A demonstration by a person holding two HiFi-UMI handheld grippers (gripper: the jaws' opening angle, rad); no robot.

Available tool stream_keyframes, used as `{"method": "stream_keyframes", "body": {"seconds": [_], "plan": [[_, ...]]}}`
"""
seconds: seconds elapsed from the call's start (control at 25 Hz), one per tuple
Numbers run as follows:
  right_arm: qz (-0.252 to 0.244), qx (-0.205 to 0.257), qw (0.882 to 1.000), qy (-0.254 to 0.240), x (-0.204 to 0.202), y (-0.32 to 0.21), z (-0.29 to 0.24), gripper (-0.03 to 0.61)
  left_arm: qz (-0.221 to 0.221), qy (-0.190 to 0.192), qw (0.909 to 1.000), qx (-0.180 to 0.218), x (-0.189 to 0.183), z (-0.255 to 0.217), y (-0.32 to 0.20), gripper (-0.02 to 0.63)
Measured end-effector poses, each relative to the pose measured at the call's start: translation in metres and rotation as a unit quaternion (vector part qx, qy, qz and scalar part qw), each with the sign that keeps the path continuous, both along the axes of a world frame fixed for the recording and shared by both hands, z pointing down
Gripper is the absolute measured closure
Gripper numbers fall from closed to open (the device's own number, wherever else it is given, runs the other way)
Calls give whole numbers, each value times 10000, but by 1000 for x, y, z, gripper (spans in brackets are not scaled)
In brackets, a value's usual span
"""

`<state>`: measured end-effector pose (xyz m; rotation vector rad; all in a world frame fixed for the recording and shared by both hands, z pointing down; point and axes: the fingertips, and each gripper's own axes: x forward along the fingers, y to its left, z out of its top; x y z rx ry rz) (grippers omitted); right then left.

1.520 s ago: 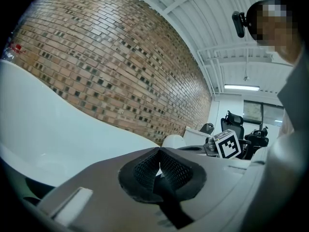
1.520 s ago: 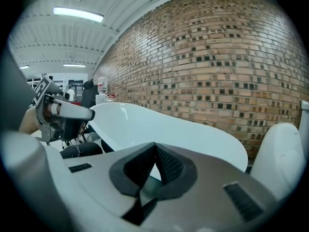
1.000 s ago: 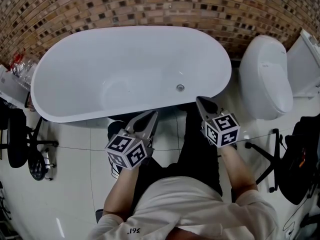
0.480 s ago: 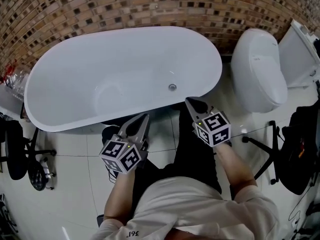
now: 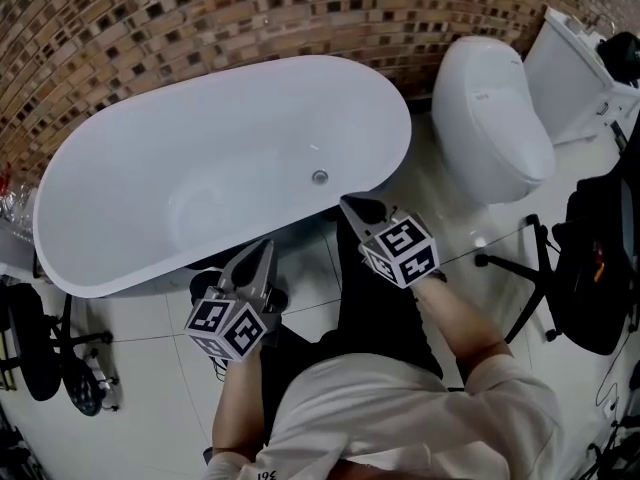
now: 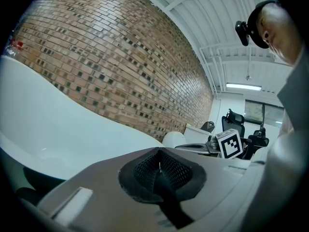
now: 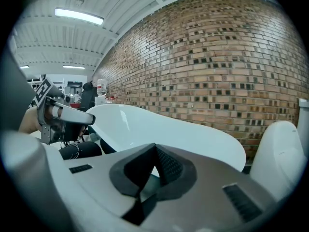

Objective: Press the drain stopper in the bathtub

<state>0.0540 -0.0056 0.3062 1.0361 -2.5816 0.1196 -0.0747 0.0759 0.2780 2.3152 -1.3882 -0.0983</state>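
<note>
Brick wall behind, white bathtub ahead. My left gripper and right gripper fingers are clenched, empty. Drain stopper looks small, rigid, slick: I'd press its centre.

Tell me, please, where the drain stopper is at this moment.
In the head view, the drain stopper lies on the bathtub floor near its right end, the end beside the toilet, just beyond the tip of the right gripper.

White bathtub, brown mosaic wall, seemingly silver stopper
</note>
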Motion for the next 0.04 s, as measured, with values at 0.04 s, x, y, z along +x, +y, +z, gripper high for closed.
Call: {"method": "stream_keyframes", "body": {"seconds": [0.04], "plan": [[-13, 8, 10000, -3, 1, 0, 0, 561, -5, -5, 10000, 0, 1, 0, 0, 604]]}}
